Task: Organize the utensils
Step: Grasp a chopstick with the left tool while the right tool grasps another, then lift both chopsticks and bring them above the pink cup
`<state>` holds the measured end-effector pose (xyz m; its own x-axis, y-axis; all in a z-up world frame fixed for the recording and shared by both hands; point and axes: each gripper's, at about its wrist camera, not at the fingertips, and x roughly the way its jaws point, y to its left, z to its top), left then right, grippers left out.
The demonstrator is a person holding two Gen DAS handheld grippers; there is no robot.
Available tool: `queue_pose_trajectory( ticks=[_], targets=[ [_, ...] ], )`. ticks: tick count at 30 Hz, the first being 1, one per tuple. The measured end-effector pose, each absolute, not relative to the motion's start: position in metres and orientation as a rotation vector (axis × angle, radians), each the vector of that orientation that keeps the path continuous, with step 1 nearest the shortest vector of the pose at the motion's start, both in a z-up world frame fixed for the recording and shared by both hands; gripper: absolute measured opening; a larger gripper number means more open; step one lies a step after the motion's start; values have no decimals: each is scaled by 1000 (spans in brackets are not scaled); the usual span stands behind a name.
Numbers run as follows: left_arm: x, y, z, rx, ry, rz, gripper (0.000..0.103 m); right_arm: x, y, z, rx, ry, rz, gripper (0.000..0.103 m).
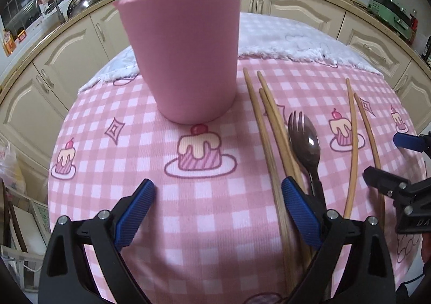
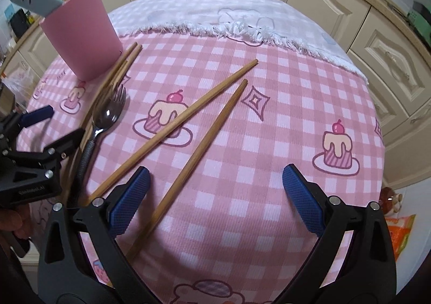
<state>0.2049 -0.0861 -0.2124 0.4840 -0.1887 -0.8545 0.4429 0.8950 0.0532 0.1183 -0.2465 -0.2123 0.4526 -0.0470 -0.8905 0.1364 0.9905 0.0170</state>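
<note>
Surface: pink checked cake-print tablecloth (image 1: 204, 212) on a round table; cream kitchen cabinets behind.
Pink cup (image 1: 183, 51): far left, upright; already holds chopsticks and a grey-blue handle.
Left gripper (image 1: 218, 212): wide, empty; three chopsticks (image 1: 269, 126) and the spork (image 1: 305, 142) lie just right of it.
Right gripper (image 2: 215, 196): wide, empty; nearer the loose chopstick pair (image 2: 194, 115); their long axes run from its near-left finger toward far right.

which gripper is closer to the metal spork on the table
Left. The left gripper has its right finger beside the spork handle; the right gripper sits farther right, over the two loose chopsticks.
</note>
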Motion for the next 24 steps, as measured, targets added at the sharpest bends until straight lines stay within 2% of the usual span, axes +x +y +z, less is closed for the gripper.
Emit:
queue_pose_trajectory(
  ticks=[1, 3, 5, 8, 10, 11, 12, 13, 14, 15, 18, 24],
  targets=[
    [206, -89, -211, 296, 993, -397, 89, 118, -246, -213, 83, 1098, -114, 95],
    [209, -92, -208, 309, 994, -414, 84, 117, -250, -210, 92, 1092, -125, 81],
    [214, -98, -206, 323, 995, -424, 79, 117, -258, -207, 127, 1090, -141, 73],
    [223, -108, -204, 346, 992, -442, 73, 128, -264, -203, 170, 1103, -146, 68],
    [229, -113, -204, 334, 1000, -468, 58, 138, -260, -203, 150, 1105, -150, 60],
    [234, -117, -204, 323, 1006, -484, 53, 141, -257, -203, 128, 1102, -158, 48],
    [237, -121, -202, 318, 1006, -503, 39, 145, -256, -202, 117, 1097, -156, 33],
    [238, -122, -202, 316, 1007, -513, 21, 146, -255, -202, 111, 1093, -151, 25],
    [241, -125, -202, 308, 1012, -527, 13, 147, -254, -201, 118, 1091, -135, 13],
    [242, -126, -201, 298, 1020, -542, 6, 148, -255, -201, 128, 1090, -125, 11],
    [238, -126, -200, 298, 1011, -555, 5, 142, -264, -200, 194, 1070, -78, 5],
    [210, -105, -186, 237, 945, -579, 5, 121, -285, -183, 334, 953, 10, 5]
  ],
)
